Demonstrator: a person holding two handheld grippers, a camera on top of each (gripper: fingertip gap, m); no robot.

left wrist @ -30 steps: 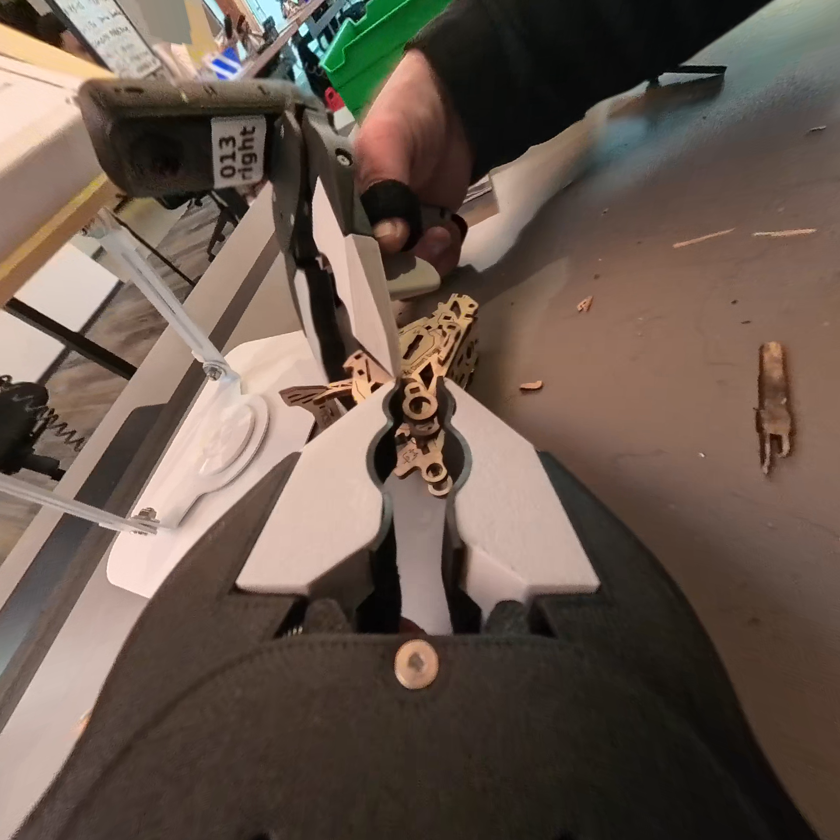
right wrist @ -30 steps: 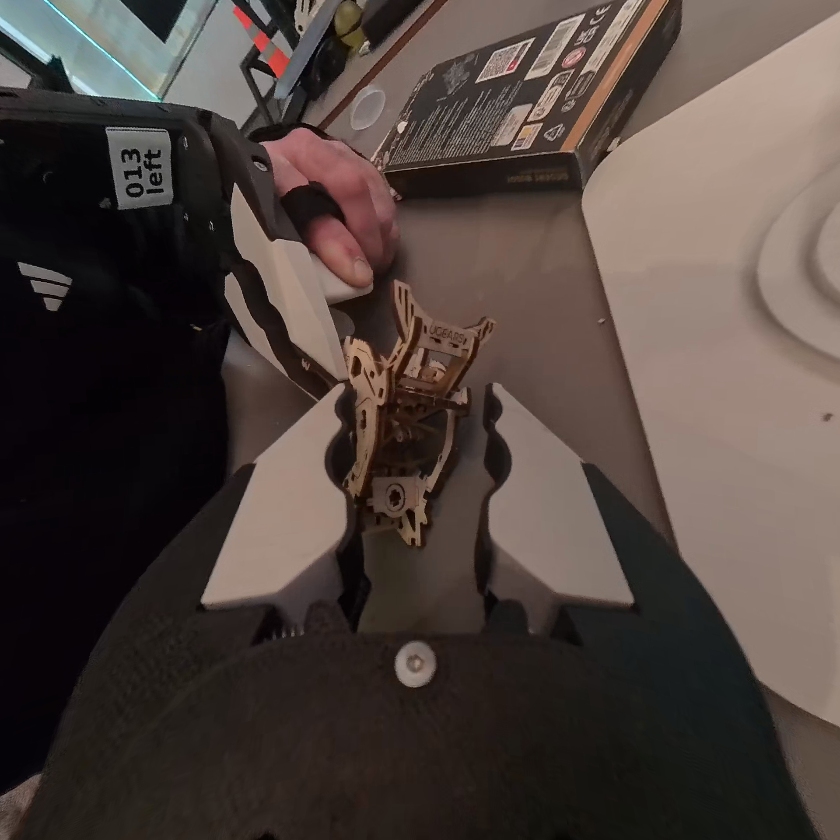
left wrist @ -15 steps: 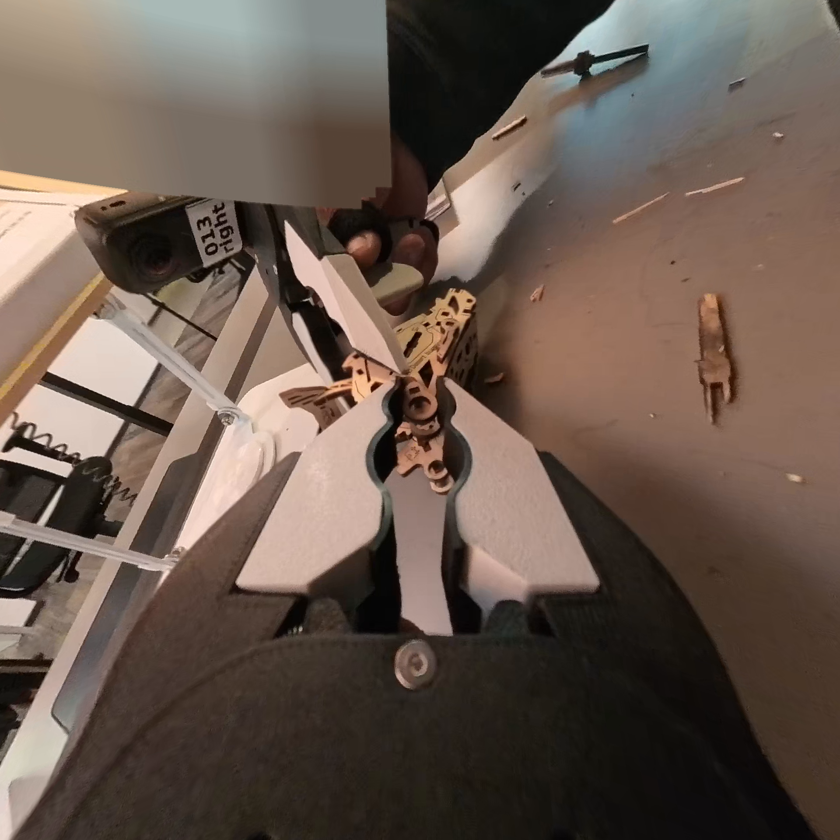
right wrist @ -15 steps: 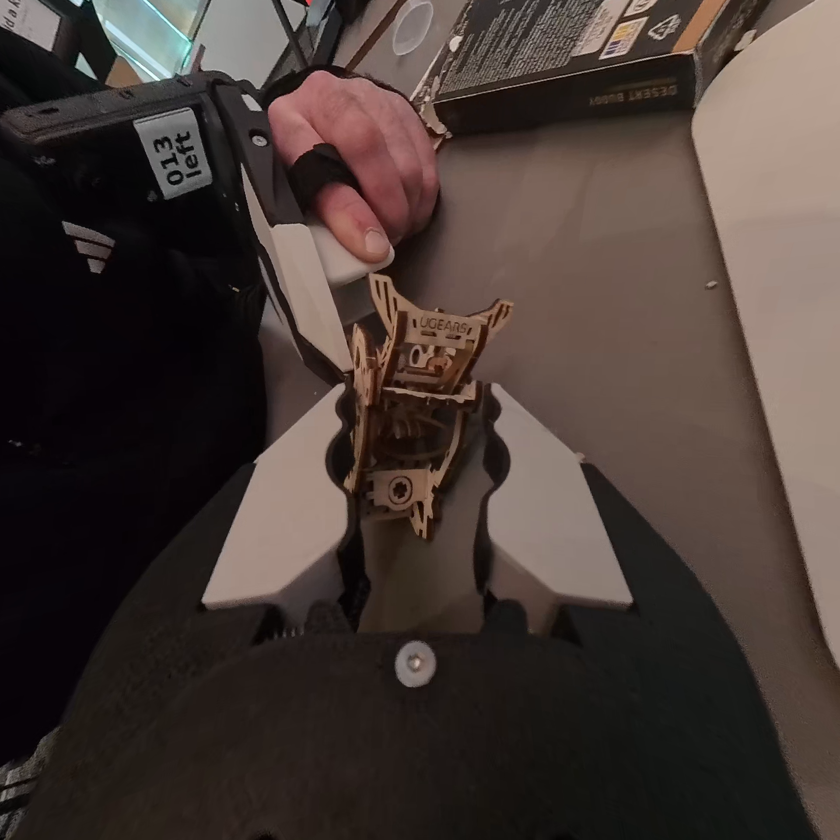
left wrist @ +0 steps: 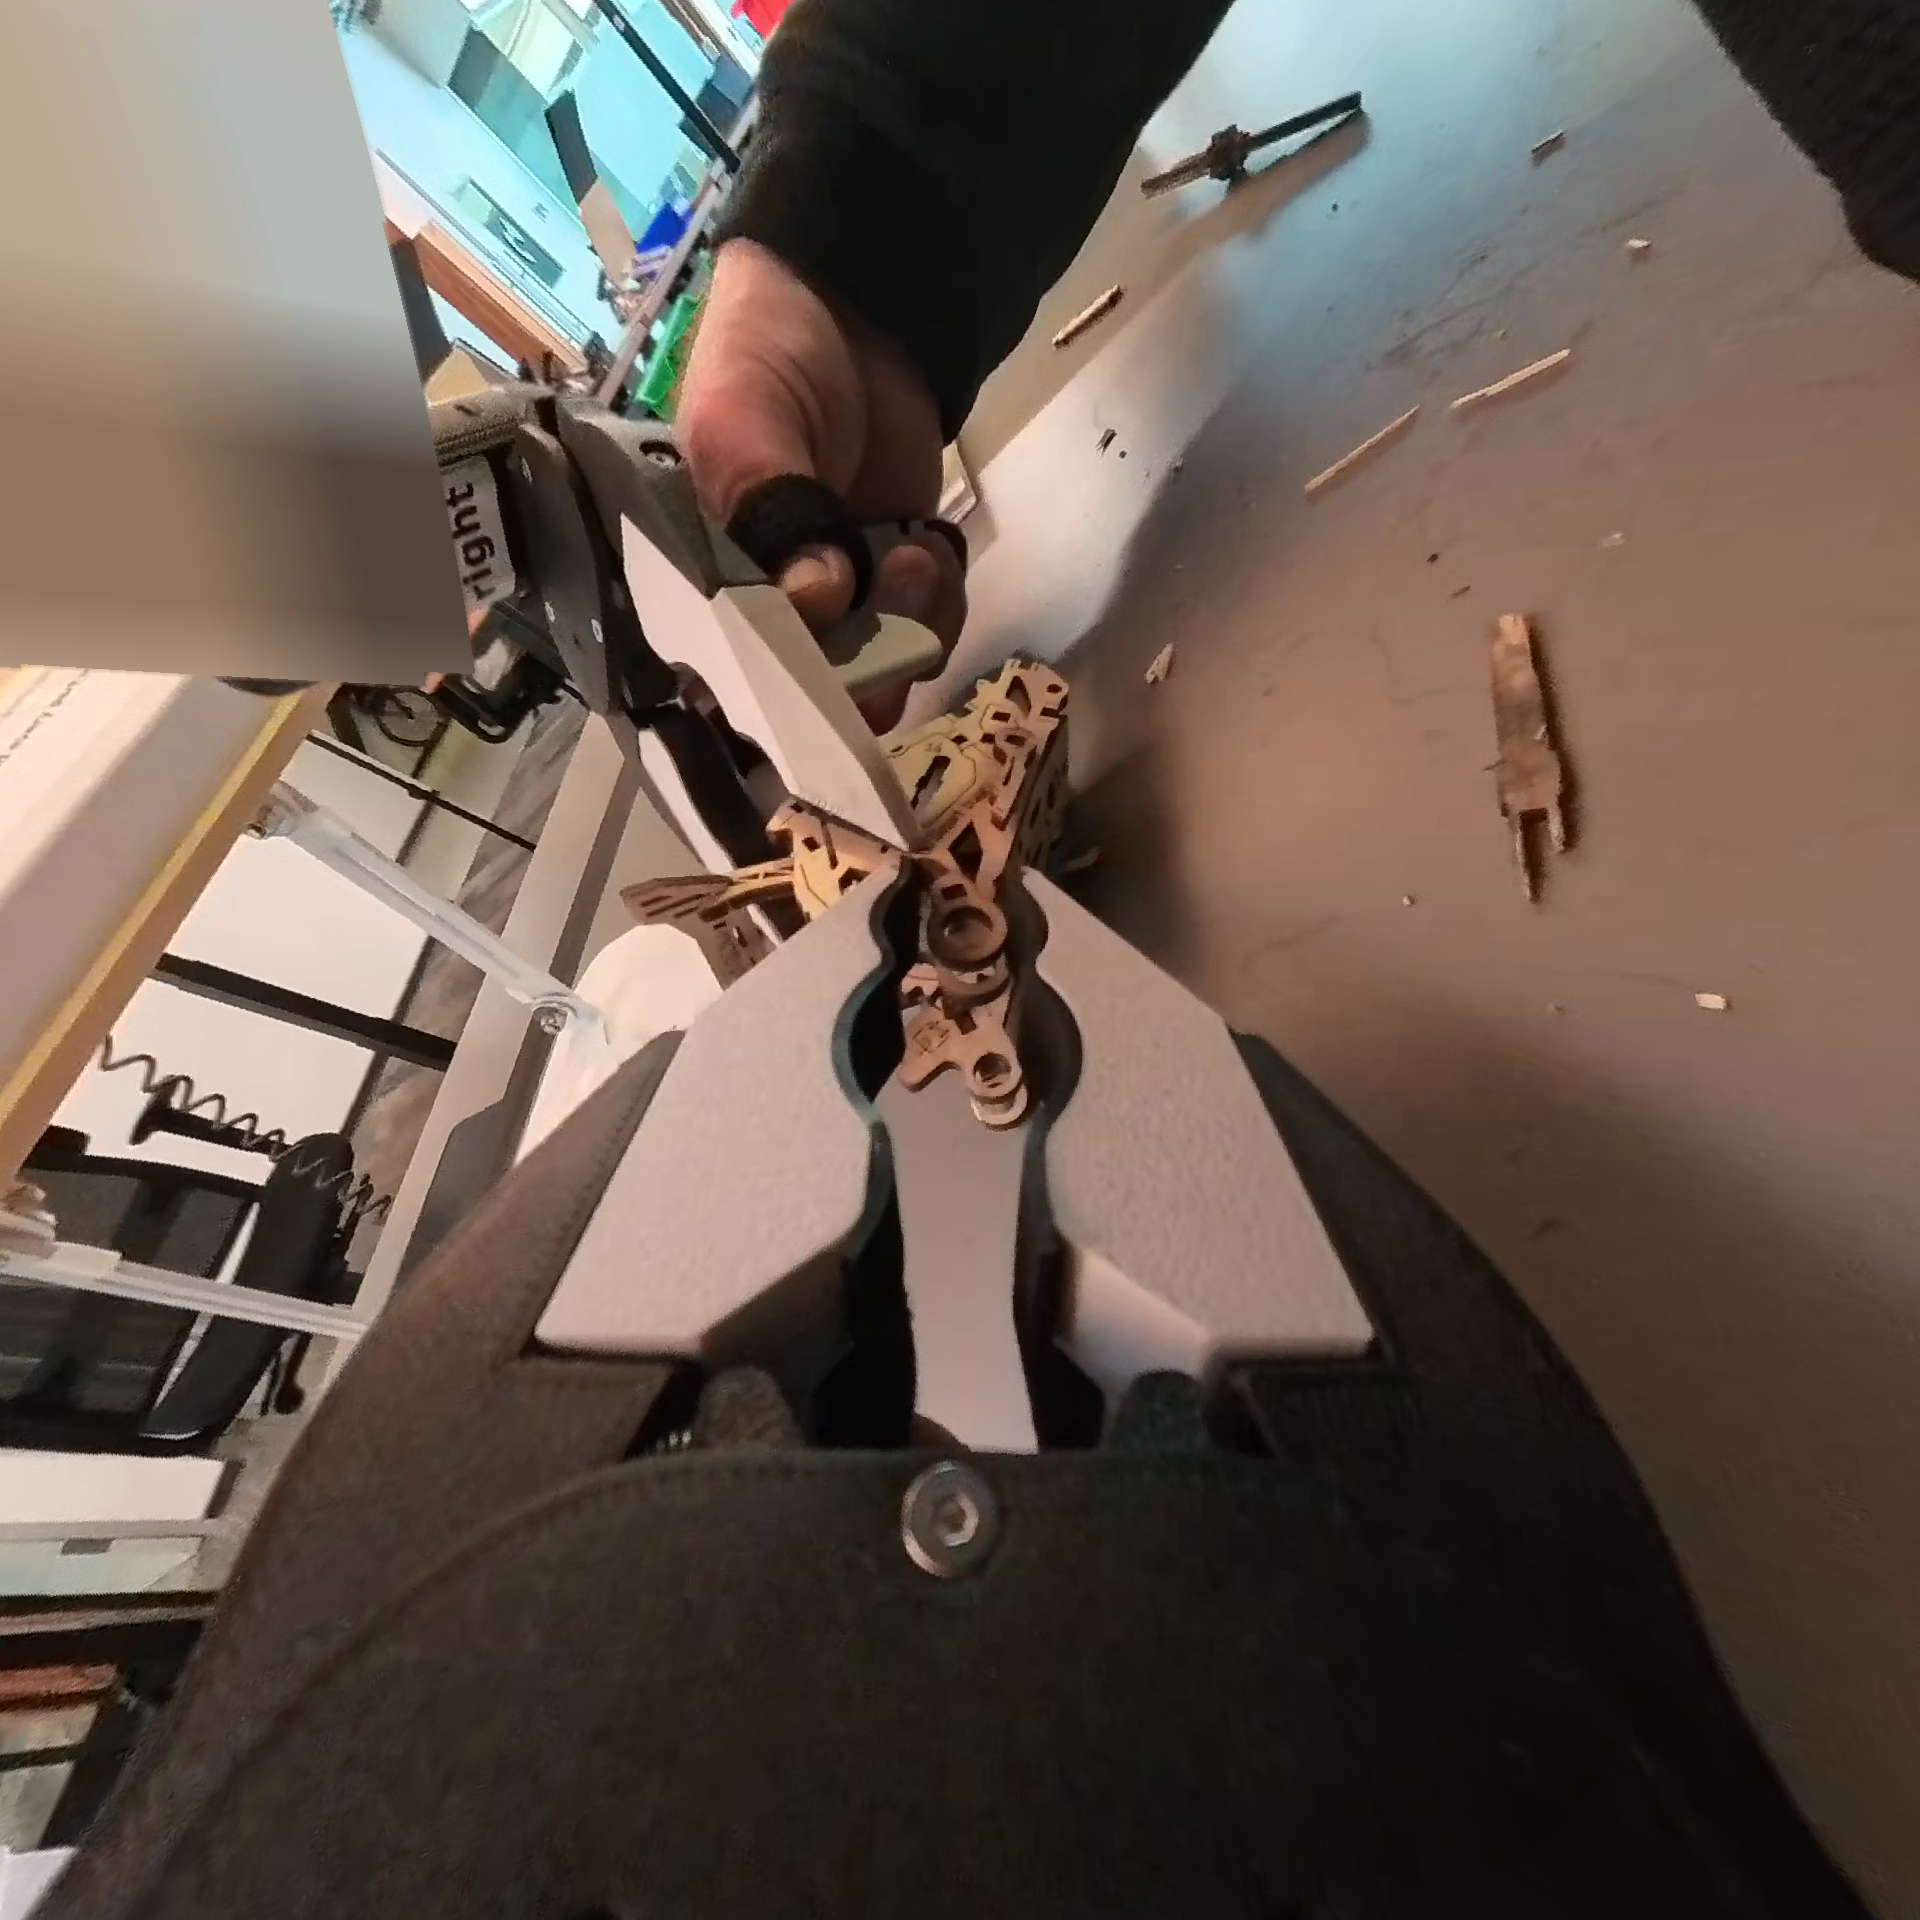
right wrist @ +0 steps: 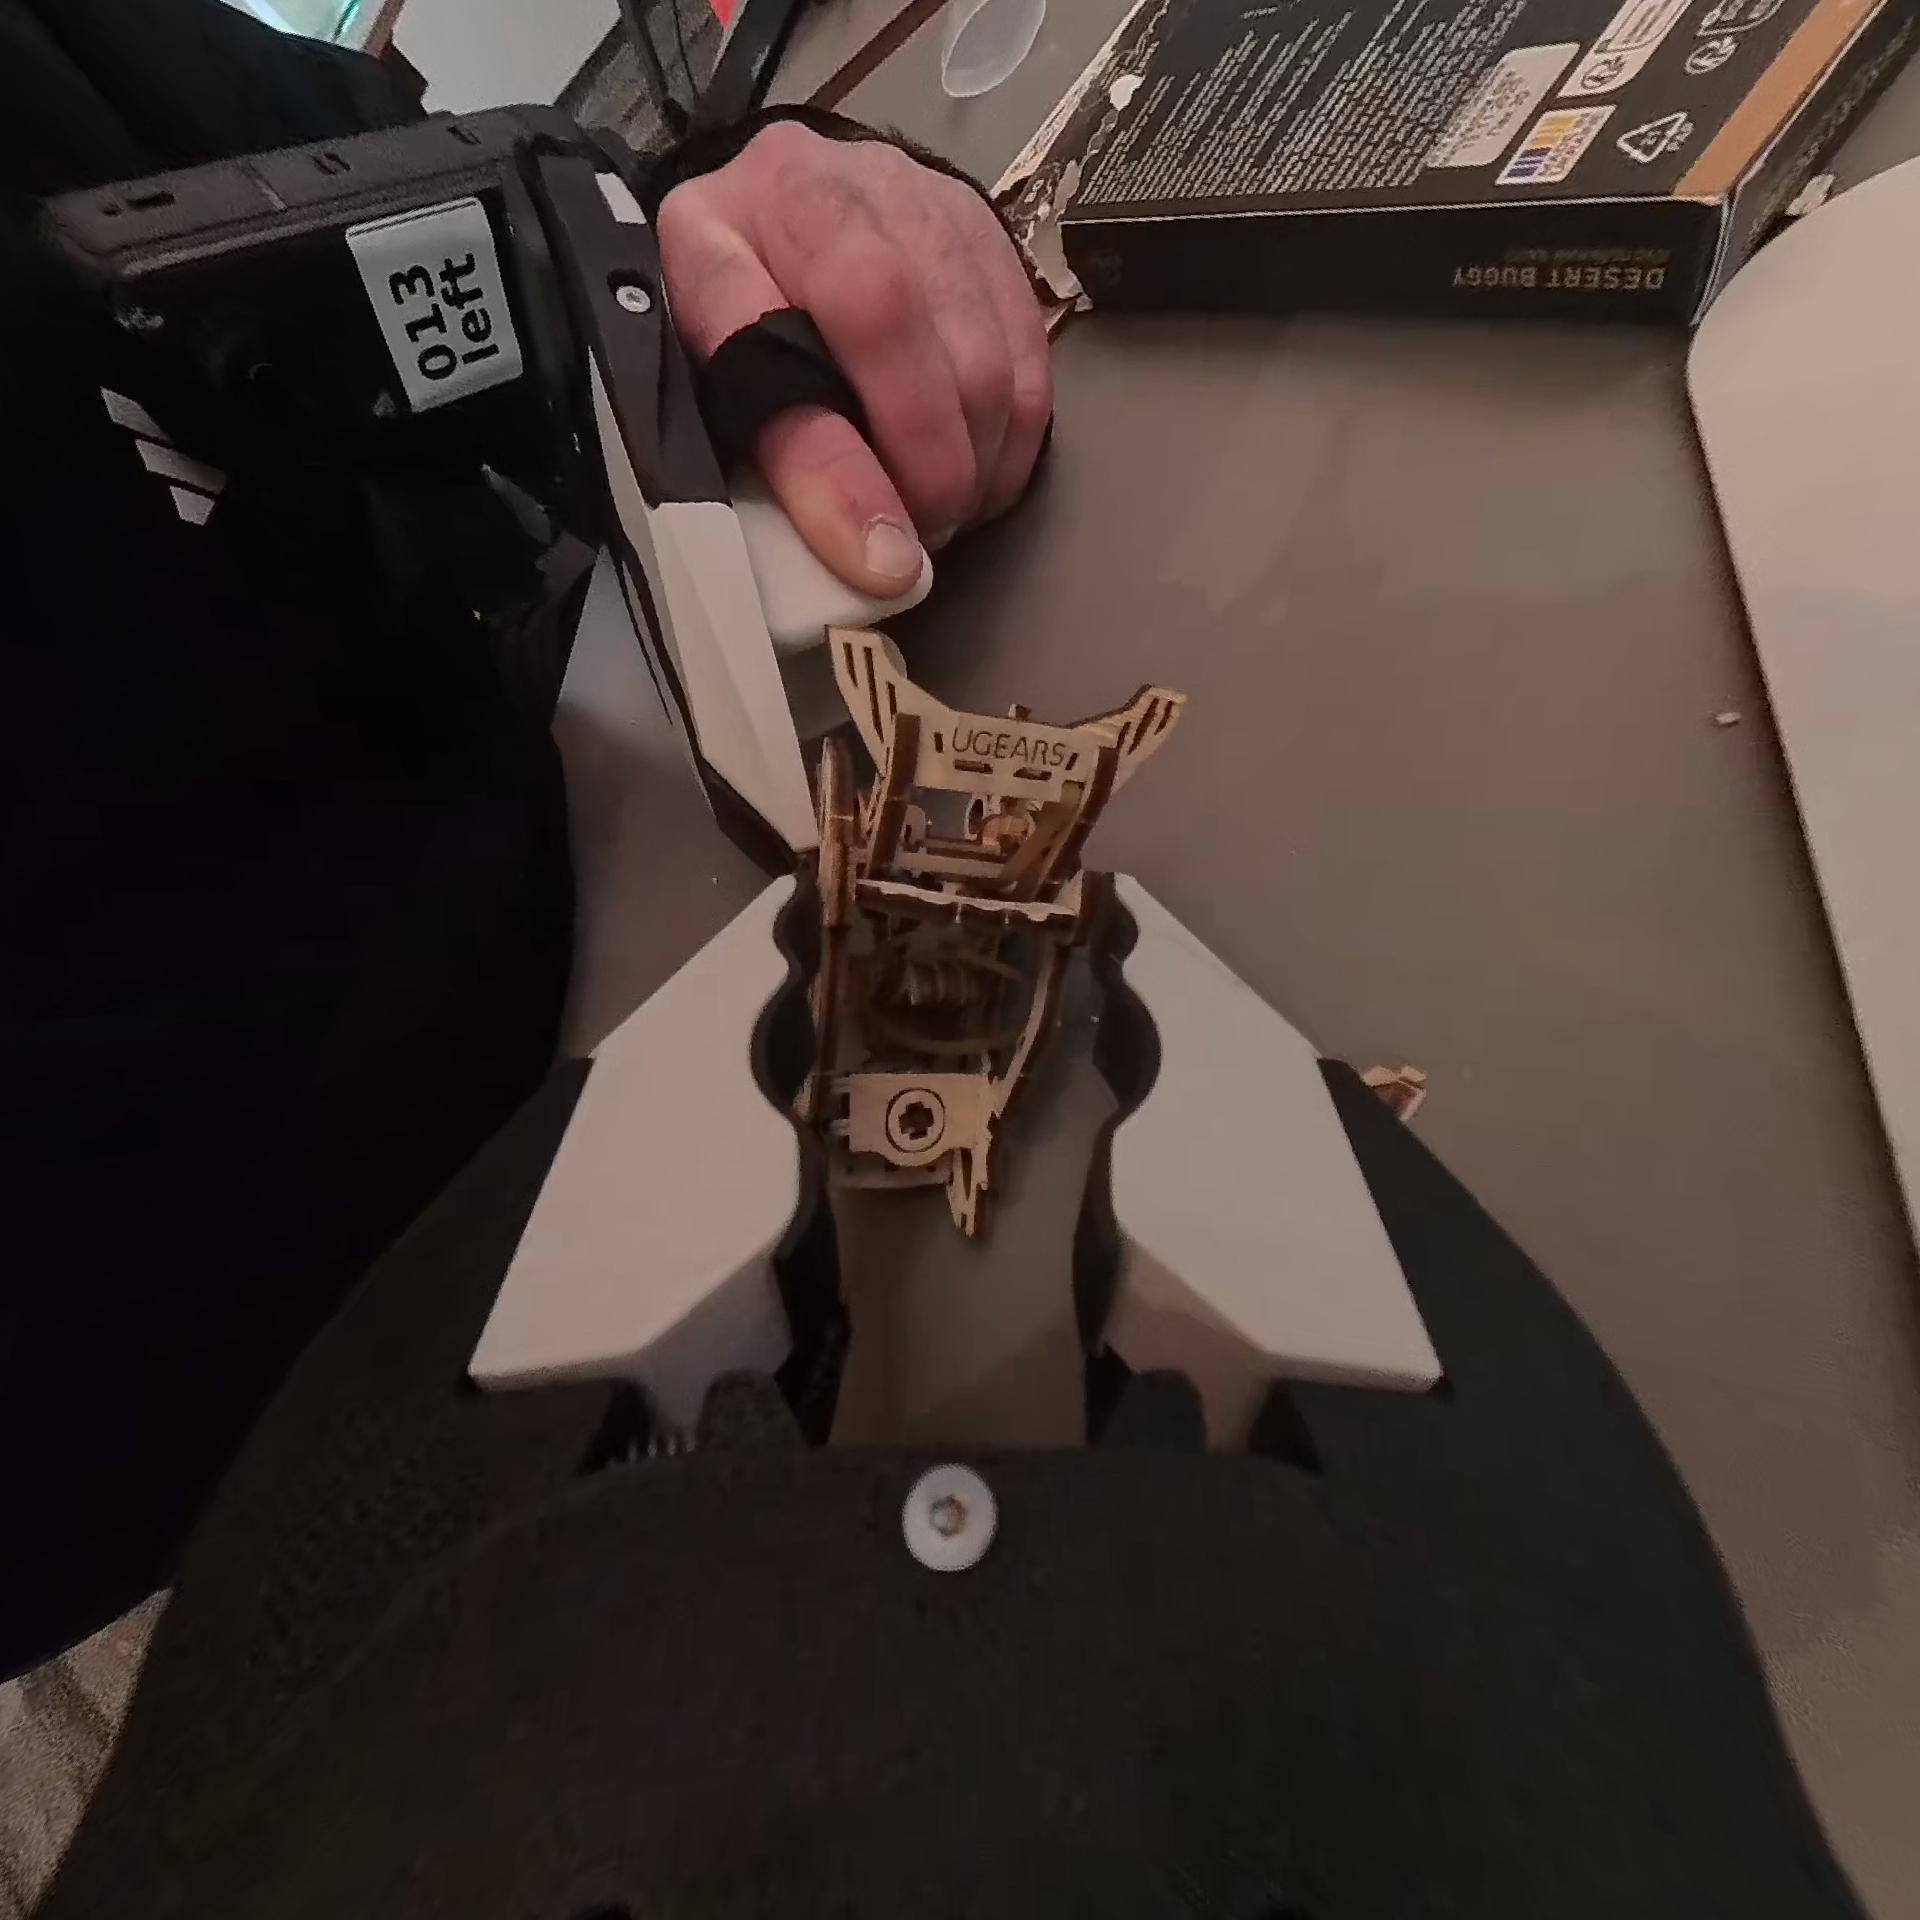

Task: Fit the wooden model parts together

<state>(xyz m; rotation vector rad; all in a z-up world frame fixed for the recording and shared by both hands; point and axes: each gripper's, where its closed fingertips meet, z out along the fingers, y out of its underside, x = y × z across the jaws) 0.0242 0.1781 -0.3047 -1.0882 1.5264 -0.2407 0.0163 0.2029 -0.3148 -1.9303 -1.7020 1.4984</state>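
Note:
The pale wooden model stands between the fingers of my right gripper. Both pads touch its sides, so the gripper is shut on it. The model also shows in the left wrist view, just beyond my left fingertips. My left gripper is shut on a flat wooden part with round holes that sticks out from the model's side. In the right wrist view the left gripper's fingers sit at the model's left flank. A hand holds each gripper.
A black cardboard box lies at the back of the grey table. A white board lies to the right. A loose wooden strip, small splinters and a dark rod lie on the table.
My right jaws have narrowed until both pads meet the model, which had leaned on the left finger only. The model now sits straighter. My left grip on the holed part is unchanged.

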